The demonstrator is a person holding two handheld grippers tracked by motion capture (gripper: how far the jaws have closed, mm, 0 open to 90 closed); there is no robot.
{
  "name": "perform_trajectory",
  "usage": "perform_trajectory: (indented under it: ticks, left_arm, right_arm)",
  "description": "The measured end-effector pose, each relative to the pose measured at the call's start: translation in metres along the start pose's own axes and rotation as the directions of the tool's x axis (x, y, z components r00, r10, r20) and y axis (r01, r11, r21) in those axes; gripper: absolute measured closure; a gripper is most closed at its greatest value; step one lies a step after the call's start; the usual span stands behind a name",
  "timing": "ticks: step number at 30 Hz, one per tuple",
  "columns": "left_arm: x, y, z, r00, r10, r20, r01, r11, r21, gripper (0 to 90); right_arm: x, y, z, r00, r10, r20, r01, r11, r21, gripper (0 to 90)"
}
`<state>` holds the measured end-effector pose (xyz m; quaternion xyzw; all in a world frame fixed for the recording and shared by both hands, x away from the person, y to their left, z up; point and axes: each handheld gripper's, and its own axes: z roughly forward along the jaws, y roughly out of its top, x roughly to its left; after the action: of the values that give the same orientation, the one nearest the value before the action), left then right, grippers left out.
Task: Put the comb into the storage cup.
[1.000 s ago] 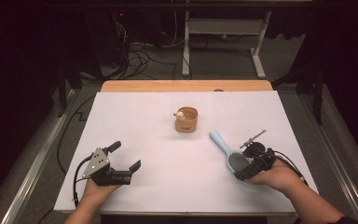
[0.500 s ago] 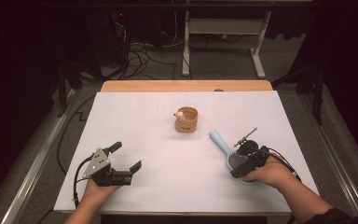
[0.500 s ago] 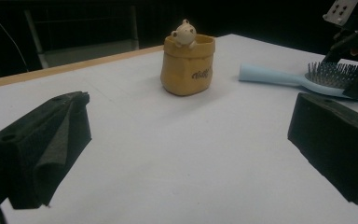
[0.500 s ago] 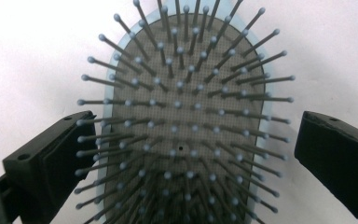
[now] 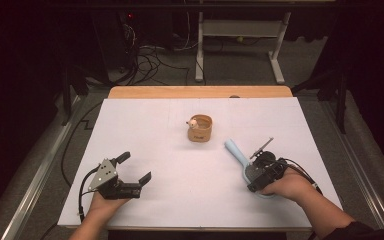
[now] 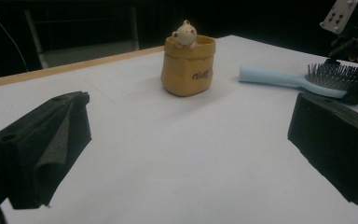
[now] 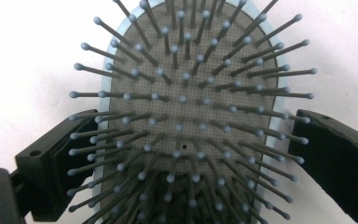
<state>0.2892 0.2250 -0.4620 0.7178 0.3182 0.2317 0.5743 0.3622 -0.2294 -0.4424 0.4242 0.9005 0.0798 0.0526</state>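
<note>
A light-blue hairbrush lies bristles-up on the white table cover, right of centre, its handle pointing away to the left. My right gripper is over the brush head. In the right gripper view the grey bristle pad sits between the jaws of my right gripper, which stand wide apart at its rim, open. My left gripper rests near the front left, open and holding nothing. Its view looks towards the brush.
A tan pouch-shaped cup with a small figure on its rim stands mid-table. The white cover ends at a wooden strip at the far edge. Cables and a desk frame lie beyond.
My right gripper has shifted a little to the left, onto the brush head, and now straddles it. The left gripper, brush and cup have not moved.
</note>
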Motion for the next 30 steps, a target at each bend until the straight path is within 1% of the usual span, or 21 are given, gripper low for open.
perform_trajectory:
  ticks: [5, 8, 10, 11, 16, 23, 27, 30]
  left_arm:
    - [-0.0001, 0.0000, -0.0001, 1.0000, 0.001, 0.000, -0.001, 1.0000, -0.001, 0.4]
    - [-0.0002, 0.0000, 0.0000, 1.0000, 0.000, 0.001, 0.000, 1.0000, 0.000, 0.4]
    - [-0.0003, -0.0001, 0.0000, 1.0000, 0.001, 0.003, -0.001, 1.0000, 0.001, 0.4]
    - [-0.0003, -0.0001, 0.0001, 1.0000, -0.001, 0.003, 0.001, 1.0000, 0.000, 0.4]
    - [0.0000, 0.0000, -0.0003, 1.0000, 0.000, 0.003, 0.000, 1.0000, -0.002, 0.4]
    - [-0.0006, -0.0003, 0.0001, 1.0000, 0.003, 0.008, -0.003, 1.0000, 0.001, 0.5]
    - [-0.0009, -0.0004, 0.0005, 1.0000, 0.005, 0.008, -0.005, 1.0000, 0.002, 0.5]
    - [-0.0010, -0.0003, 0.0003, 0.9999, 0.007, 0.008, -0.007, 1.0000, 0.000, 0.5]
  right_arm:
    - [0.0001, 0.0005, -0.0003, 1.0000, 0.000, -0.003, 0.000, 1.000, 0.002, 4.7]
    - [0.0008, 0.0015, -0.0003, 0.9999, -0.013, 0.004, 0.013, 1.000, 0.007, 6.3]
    - [0.0025, 0.0024, -0.0013, 0.9998, -0.017, 0.004, 0.017, 1.000, 0.012, 8.4]
    - [0.0023, 0.0029, -0.0013, 0.9996, -0.028, 0.005, 0.028, 1.000, 0.012, 9.1]
    - [0.0040, 0.0035, -0.0040, 0.9994, -0.033, -0.002, 0.033, 0.999, 0.014, 15.8]
    - [0.0045, 0.0030, -0.0037, 0.9992, -0.039, 0.001, 0.039, 0.999, 0.013, 16.2]
    - [0.0050, 0.0052, -0.0029, 0.9993, -0.036, 0.005, 0.036, 0.999, 0.031, 15.9]
    - [0.0049, 0.0075, -0.0023, 0.9990, -0.045, 0.006, 0.044, 0.998, 0.047, 15.9]
